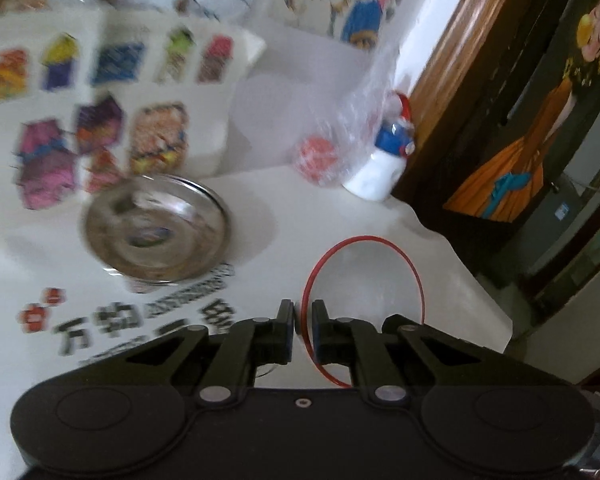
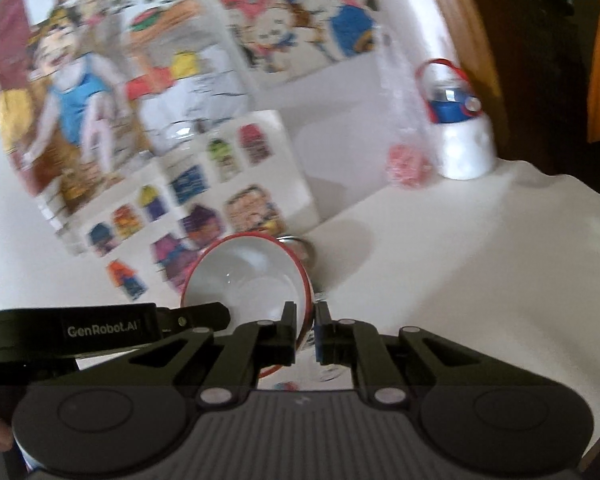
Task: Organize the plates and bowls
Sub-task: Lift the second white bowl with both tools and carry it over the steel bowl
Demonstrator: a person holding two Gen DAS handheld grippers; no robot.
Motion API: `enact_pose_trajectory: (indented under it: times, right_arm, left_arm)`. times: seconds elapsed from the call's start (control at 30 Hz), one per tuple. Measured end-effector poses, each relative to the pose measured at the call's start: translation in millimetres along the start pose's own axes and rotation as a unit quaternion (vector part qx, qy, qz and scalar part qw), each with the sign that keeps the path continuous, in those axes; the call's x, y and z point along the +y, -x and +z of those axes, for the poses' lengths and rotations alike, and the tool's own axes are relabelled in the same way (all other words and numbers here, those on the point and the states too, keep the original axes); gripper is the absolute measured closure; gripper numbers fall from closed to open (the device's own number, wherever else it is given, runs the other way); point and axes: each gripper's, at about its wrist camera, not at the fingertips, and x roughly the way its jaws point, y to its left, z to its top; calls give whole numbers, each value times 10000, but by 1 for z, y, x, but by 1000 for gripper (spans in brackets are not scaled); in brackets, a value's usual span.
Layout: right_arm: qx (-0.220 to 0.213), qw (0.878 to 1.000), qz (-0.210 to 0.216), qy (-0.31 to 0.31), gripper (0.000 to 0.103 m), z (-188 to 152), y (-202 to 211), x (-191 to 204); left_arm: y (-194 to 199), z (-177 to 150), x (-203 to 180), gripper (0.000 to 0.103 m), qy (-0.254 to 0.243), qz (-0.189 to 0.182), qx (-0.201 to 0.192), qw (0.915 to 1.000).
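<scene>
A white bowl with a red rim (image 1: pixel 364 280) is held above the white table, its rim pinched between both grippers. My left gripper (image 1: pixel 302 322) is shut on the bowl's near rim. In the right wrist view the same bowl (image 2: pixel 246 276) is tilted toward me, and my right gripper (image 2: pixel 306 326) is shut on its right rim. The left gripper's black arm (image 2: pixel 100 328) reaches in from the left. A shiny steel plate (image 1: pixel 156 230) lies on the table left of the bowl; only its edge (image 2: pixel 300 245) shows behind the bowl in the right wrist view.
A cartoon-printed white box (image 1: pixel 100 112) stands behind the steel plate. A white and blue bottle with a red handle (image 1: pixel 384 160) and a clear bag holding a pink ball (image 1: pixel 320 156) stand at the back right. The table edge (image 1: pixel 472 272) drops off at right.
</scene>
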Motion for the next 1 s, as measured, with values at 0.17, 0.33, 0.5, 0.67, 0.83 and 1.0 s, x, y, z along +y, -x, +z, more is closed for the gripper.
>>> enact_pose_trajectory:
  times: [0.17,0.33,0.5,0.67,0.83,1.0]
  right_arm:
    - [107,9994,255,186,94,-12,8,40]
    - [292,9980,413,380,94,-28,12,72]
    - [504,9961,457,556,93,-46,9,91]
    - [737,9946,450,575,93,-64,2,95]
    - [1048,9918,388,616,93,-79,-9,95]
    - [1228,9897,326,664,93,-84,-14,95]
  left_arm:
    - [51,-15,18,94,71,241,-230,9994]
    - [87,-29,42,94,168,419,-283,9986]
    - [108,-45,64,94,247,525,-254,9980]
    - [113,-61,81,94,344,593,-91,9976]
    - [106,-77,95,94,406,678,137,9968]
    - [95,-89,102,94,376,734,387,9958]
